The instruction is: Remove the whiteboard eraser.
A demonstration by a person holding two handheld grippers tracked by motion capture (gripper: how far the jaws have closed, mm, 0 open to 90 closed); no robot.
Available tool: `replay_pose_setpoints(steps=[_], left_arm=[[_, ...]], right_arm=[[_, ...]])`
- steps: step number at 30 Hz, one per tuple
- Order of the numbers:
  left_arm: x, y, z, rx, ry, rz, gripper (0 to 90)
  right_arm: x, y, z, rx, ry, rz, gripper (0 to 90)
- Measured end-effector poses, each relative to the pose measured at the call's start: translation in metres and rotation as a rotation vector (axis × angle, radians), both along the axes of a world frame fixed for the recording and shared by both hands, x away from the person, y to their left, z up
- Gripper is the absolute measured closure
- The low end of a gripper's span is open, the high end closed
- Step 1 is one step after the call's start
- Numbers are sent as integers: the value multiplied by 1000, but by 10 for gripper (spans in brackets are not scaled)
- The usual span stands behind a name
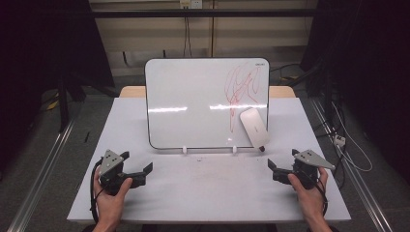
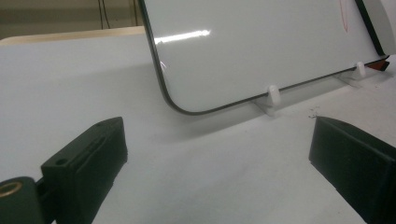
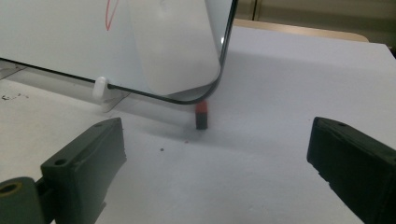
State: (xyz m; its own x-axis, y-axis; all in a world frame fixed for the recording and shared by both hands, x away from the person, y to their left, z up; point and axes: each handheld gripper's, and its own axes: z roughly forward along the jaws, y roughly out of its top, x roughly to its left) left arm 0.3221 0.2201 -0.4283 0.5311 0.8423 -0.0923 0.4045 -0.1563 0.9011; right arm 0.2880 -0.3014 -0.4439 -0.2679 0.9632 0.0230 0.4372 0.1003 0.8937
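Observation:
A white whiteboard (image 1: 193, 101) stands tilted back on small white feet (image 1: 184, 150) at the middle of the table. Red scribbles (image 1: 241, 89) cover its upper right. A white eraser (image 1: 254, 126) clings to its lower right corner, and a small black and red marker end (image 1: 261, 148) pokes out beneath that corner. My left gripper (image 1: 136, 162) rests open near the front left, held by a hand, nothing between its jaws. My right gripper (image 1: 284, 159) is open at the front right, also empty. In the right gripper view the eraser (image 3: 173, 46) and marker end (image 3: 201, 114) lie ahead of the jaws.
The white table (image 1: 203, 193) has a wooden strip at its far edge (image 1: 280, 91). Small dark specks (image 3: 161, 150) dot the surface near the board. Cables (image 1: 348, 145) trail on the floor to the right. Dark curtains and metal rails flank the table.

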Motion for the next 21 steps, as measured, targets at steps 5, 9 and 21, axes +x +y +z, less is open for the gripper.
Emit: replay_pose_setpoints(steps=[5,9,21], left_arm=[[0,-1,0,2,4,-7,42],[0,-3,-1,-1,12,-11,43],[2,0,-3,-18,37,-18,45]], right_arm=[[2,2,-2,-17,19,-10,51],[4,3,-2,-20,33,-4,60],[13,14,2,-51,35,33,53]])
